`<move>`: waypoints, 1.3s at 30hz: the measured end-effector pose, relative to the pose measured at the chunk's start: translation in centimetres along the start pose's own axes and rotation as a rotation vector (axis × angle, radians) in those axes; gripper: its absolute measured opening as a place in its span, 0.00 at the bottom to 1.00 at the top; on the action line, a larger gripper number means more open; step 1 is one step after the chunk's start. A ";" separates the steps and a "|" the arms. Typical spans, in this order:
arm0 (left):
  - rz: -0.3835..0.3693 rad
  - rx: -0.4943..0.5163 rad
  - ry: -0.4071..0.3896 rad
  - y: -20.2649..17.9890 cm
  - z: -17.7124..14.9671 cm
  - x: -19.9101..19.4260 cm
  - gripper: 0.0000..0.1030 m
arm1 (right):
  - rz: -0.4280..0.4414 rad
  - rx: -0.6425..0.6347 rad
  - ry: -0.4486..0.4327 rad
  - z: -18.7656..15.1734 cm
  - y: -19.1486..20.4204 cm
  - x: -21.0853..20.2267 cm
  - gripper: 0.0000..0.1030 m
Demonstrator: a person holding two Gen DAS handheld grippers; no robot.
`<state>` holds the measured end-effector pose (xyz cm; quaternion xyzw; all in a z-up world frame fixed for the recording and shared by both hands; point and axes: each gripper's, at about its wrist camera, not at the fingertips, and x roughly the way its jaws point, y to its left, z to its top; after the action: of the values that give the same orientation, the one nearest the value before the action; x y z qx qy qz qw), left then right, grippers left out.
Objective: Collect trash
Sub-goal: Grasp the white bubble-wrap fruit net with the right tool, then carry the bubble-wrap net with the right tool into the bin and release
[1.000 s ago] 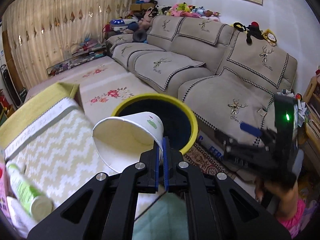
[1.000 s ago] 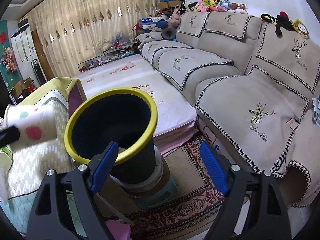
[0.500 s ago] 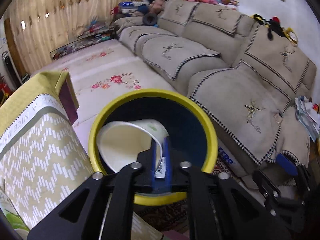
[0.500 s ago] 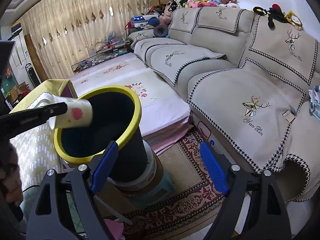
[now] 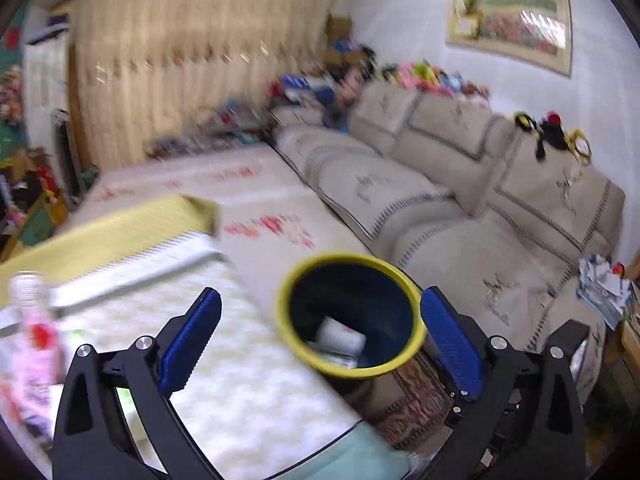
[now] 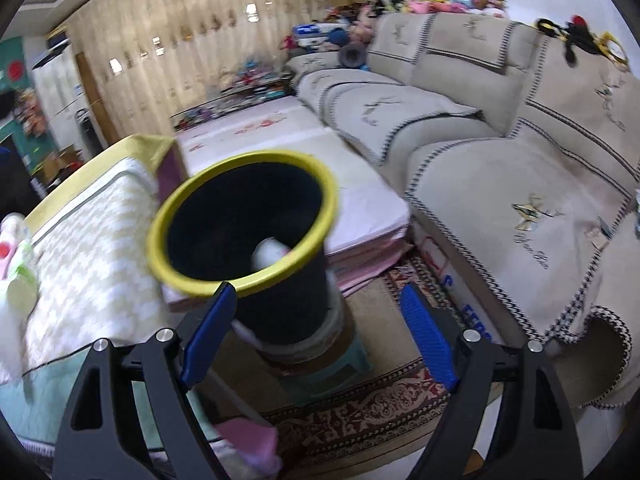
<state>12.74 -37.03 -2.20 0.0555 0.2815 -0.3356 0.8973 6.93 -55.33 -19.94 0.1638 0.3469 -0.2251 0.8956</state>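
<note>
Blue-padded fingers of the left gripper point(image 5: 320, 340) stand spread wide with nothing between the pads; the jaws have just been opening. Seen from the left wrist, the tool points downward over the near edge of a table draped in a cream zigzag cloth point(image 5: 248, 380), which lies below and to the left of the fingers. Straight ahead between the fingertips sits a dark bin with a yellow rim point(image 5: 352, 372). White crumpled trash point(image 5: 340, 336) lies at its bottom, with more scraps beside it that blur makes hard to identify. Off to the far left of the gripper stands a pink bottle point(image 5: 34, 344), smeared by motion. Beyond the bin a beige sofa point(image 5: 500, 208) runs along the right, a flowered mat point(image 5: 260, 216) covers the floor ahead, and pleated curtains point(image 5: 192, 60) close the far wall under a framed picture point(image 5: 508, 20).

From the right wrist, the right gripper point(image 6: 320, 336) also points down and forward, its jaws parted and empty. The same yellow-rimmed bin point(image 6: 284, 304) rises just ahead of its left finger, perched on a teal stool point(image 6: 340, 376) over a patterned rug point(image 6: 372, 412). A pale rounded piece of trash point(image 6: 268, 254) shows inside near the front wall. The clothed table point(image 6: 92, 248) lies left of the gripper, the sofa point(image 6: 500, 200) right.
</note>
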 end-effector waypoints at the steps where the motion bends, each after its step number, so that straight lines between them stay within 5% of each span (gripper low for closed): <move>1: 0.019 -0.007 -0.015 0.9 -0.1 -1.4 0.95 | 0.024 -0.014 0.002 -0.2 0.8 -0.2 0.77; 10: 0.344 -0.140 -0.107 13.1 -4.9 -15.4 0.95 | 0.389 -0.221 0.005 -2.4 12.4 -4.1 0.77; 15: 0.421 -0.187 -0.109 17.0 -8.3 -19.8 0.95 | 0.577 -0.327 0.008 -3.3 18.4 -6.6 0.77; 24: 0.411 -0.208 -0.110 18.9 -10.5 -21.9 0.95 | 0.509 -0.367 0.046 -3.6 23.2 -5.2 0.77; 30: 0.395 -0.244 -0.107 20.1 -11.3 -22.5 0.95 | 0.542 -0.365 0.109 -3.5 24.5 -3.5 0.47; 32: 0.394 -0.258 -0.104 20.5 -11.6 -22.5 0.95 | 0.558 -0.373 0.112 -3.5 24.8 -3.7 0.12; 39: 0.409 -0.285 -0.103 21.6 -12.3 -22.1 0.95 | 0.631 -0.380 0.060 -3.0 24.1 -6.5 0.12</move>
<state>7.07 -4.26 -2.46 -0.0328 0.2626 -0.1063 0.9585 13.44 -31.73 -14.18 0.0998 0.3408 0.1355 0.9249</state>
